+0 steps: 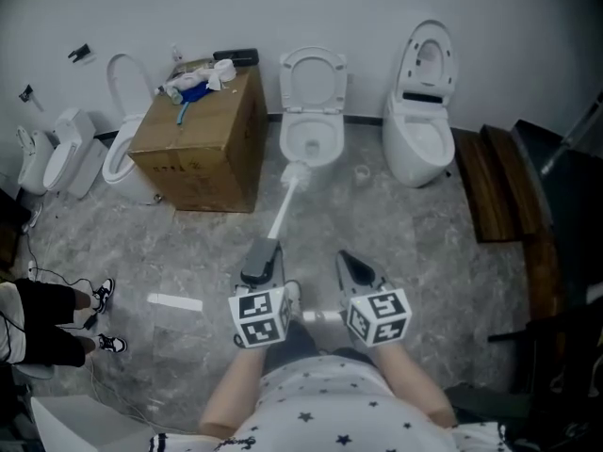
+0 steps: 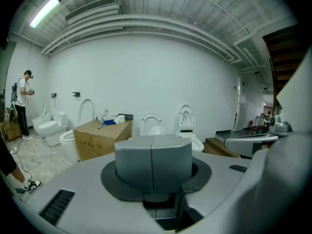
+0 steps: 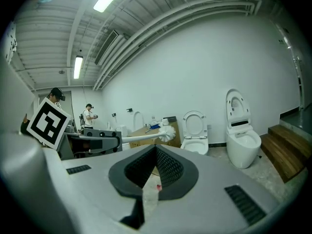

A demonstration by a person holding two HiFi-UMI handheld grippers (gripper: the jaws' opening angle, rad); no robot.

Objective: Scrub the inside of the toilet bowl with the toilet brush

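Note:
A white toilet brush (image 1: pixel 295 173) with a long white handle points toward the middle toilet (image 1: pixel 312 141), whose lid and seat are raised. The brush head hovers at the bowl's front rim, outside the bowl. My left gripper (image 1: pixel 263 255) is shut on the handle's near end. In the left gripper view the brush head (image 2: pixel 158 129) peeks just above the closed jaws, and the handle is hidden behind them. My right gripper (image 1: pixel 355 268) is beside the left one, shut and empty. The right gripper view shows the brush (image 3: pixel 167 133) at its left.
A cardboard box (image 1: pixel 203 144) with clutter on top stands left of the toilet. Another toilet (image 1: pixel 421 139) is at the right, and more toilets (image 1: pixel 121 149) at the left. Wooden steps (image 1: pixel 499 191) are far right. A person's feet (image 1: pixel 102 295) and a white strip (image 1: pixel 174 301) are on the floor.

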